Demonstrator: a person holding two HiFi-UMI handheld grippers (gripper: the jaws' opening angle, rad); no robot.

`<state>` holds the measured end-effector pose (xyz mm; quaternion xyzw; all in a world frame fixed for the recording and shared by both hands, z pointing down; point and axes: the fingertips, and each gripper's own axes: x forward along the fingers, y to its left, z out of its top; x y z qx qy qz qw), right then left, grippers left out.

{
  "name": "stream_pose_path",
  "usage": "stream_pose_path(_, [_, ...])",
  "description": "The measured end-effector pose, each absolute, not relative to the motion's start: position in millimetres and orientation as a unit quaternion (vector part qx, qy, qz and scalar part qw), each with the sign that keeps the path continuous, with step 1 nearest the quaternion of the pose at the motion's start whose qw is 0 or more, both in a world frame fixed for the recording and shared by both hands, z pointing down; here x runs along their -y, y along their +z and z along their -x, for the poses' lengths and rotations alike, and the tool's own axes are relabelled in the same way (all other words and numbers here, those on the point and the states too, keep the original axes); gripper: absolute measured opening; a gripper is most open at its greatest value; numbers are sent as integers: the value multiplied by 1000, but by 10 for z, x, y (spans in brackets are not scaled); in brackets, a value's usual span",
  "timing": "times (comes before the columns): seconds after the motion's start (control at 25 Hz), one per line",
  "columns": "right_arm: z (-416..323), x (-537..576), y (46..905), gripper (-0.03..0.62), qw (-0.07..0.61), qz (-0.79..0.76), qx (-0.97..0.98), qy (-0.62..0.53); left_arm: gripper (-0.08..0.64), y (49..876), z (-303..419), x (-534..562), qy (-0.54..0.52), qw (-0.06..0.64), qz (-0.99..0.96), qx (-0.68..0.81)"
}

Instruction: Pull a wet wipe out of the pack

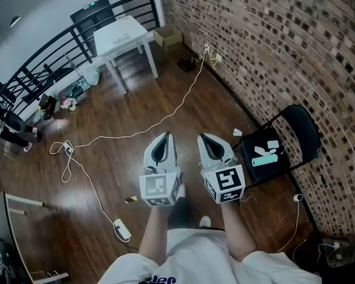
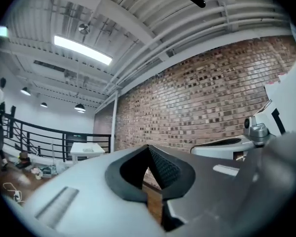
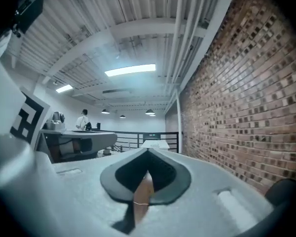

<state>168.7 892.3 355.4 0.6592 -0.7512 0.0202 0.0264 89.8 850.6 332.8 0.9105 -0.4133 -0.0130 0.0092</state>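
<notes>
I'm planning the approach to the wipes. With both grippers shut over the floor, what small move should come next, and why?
Probably swing both toward the black chair on the right: the teal pack, seemingly the wipes, lies on its seat, while the left gripper and right gripper, jaws together and empty, point left of it.

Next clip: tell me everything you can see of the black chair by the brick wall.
The black chair is a folding type with a thin dark tubular frame, a rounded backrest and a flat dark seat. It stands upright on the wooden floor close to the brick wall, backrest on the wall side, just right of the right gripper, which does not touch it. On its seat lie a teal pack and a few small white pieces.
</notes>
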Motion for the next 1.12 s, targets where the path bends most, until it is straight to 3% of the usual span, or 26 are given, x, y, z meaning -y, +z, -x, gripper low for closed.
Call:
stream_pose_path(0.64, [-837, -5842, 3148, -9, 31, -590, 806, -32, 15, 3096, 83, -5494, -59, 7, -867, 495])
stream_pose_path(1.12, [-930, -3999, 3493, -9, 20, -554, 832, 13, 15, 3477, -37, -3841, -31, 16, -853, 522])
